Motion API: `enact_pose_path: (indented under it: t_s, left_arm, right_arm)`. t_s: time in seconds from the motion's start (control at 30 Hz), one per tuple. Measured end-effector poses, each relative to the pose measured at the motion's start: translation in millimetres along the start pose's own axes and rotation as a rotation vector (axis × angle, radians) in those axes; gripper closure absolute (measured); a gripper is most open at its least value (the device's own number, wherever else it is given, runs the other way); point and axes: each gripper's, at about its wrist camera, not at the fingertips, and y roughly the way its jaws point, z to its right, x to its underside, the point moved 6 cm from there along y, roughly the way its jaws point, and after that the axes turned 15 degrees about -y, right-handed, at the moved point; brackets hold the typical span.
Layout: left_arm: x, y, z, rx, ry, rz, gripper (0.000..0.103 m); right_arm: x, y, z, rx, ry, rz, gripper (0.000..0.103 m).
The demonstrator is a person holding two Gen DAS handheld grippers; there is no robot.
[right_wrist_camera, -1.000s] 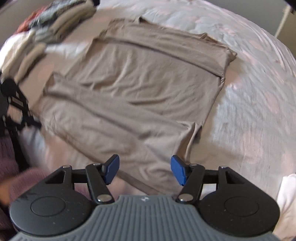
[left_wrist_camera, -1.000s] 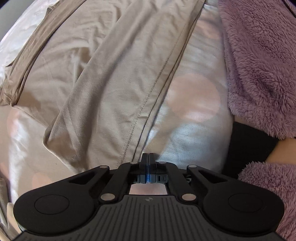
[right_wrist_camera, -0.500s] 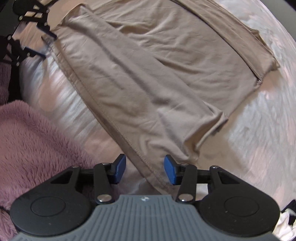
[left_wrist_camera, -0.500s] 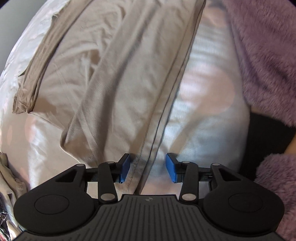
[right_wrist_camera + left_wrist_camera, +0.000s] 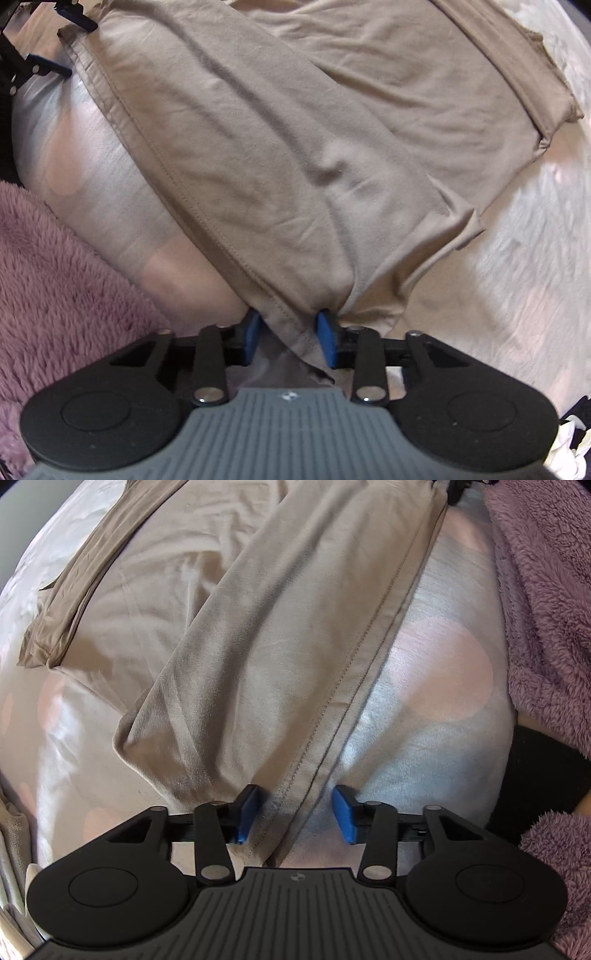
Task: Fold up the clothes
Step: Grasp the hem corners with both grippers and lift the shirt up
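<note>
A beige shirt (image 5: 236, 635) lies partly folded on the bed, its side folded over and a stitched hem (image 5: 354, 672) running along the near edge. My left gripper (image 5: 295, 816) is open, with one end of the hem lying between its blue pads (image 5: 247, 814). The shirt (image 5: 280, 147) fills the right wrist view. There my right gripper (image 5: 288, 338) straddles the hem's other corner, its pads (image 5: 327, 339) close beside the bunched cloth with a gap still between them. My left gripper (image 5: 66, 44) also shows at that view's top left corner, at the far end of the hem.
A white bed sheet (image 5: 424, 716) with pale pink dots lies under the shirt. A person's purple fleece sleeve (image 5: 546, 590) is at the right, and the fleece (image 5: 55, 280) shows at the left of the right wrist view. Other clothes (image 5: 569, 439) show at the lower right edge.
My left gripper was shut a second ago and has opened over the hem. My right gripper came down to the near corner of the shirt, and its fingers have narrowed around the cloth.
</note>
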Motion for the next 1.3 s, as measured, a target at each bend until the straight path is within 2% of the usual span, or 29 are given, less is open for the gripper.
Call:
enact_pose_path:
  t_s: [0.07,0.1,0.13,0.27,0.43,0.63,0.83,0.93,1.03,1.3]
  left_arm:
    - [0.6,-0.2,-1.3,-0.024,-0.005,0.006,0.083]
    - [0.9,-0.5,-3.5,-0.042,-0.011,0.008,0.088]
    - [0.6,-1.2,-5.5,-0.069,-0.015,0.011,0.100]
    - [1.4,-17.5,-9.5,-0.162,-0.017,0.064,0.101]
    - [-5.0,-61.8,-19.8,-0.218,-0.116,0.194,0.101]
    - [-0.3,-110.9,-12.2,-0.316,-0.165,0.353,0.101]
    - [17.1,-125.3,7.4,-0.412,-0.156,0.427,0.101]
    - [23.5,-133.2,18.2,-0.432,-0.164,0.453,0.101]
    - [27.7,-139.9,23.9,-0.463,-0.166,0.472,0.101]
    - [46.7,-170.3,40.3,-0.471,-0.200,0.511,0.101]
  right_arm:
    - [2.2,-3.6,-0.9,0.051,-0.012,0.008,0.098]
    - [3.1,-5.9,-1.0,0.070,-0.011,0.014,0.098]
    - [3.9,-8.6,-1.1,0.090,-0.010,0.020,0.099]
    - [10.4,-33.1,-3.3,0.197,-0.003,0.084,0.099]
    - [28.2,-78.6,-8.6,0.340,0.067,0.197,0.099]
    - [42.0,-135.4,-34.3,0.524,0.138,0.323,0.099]
    - [54.7,-157.6,-69.5,0.636,0.160,0.343,0.099]
    - [59.8,-165.2,-83.5,0.699,0.172,0.339,0.099]
    - [64.6,-169.1,-96.9,0.709,0.180,0.337,0.100]
    - [78.7,-183.8,-127.0,0.726,0.209,0.369,0.100]
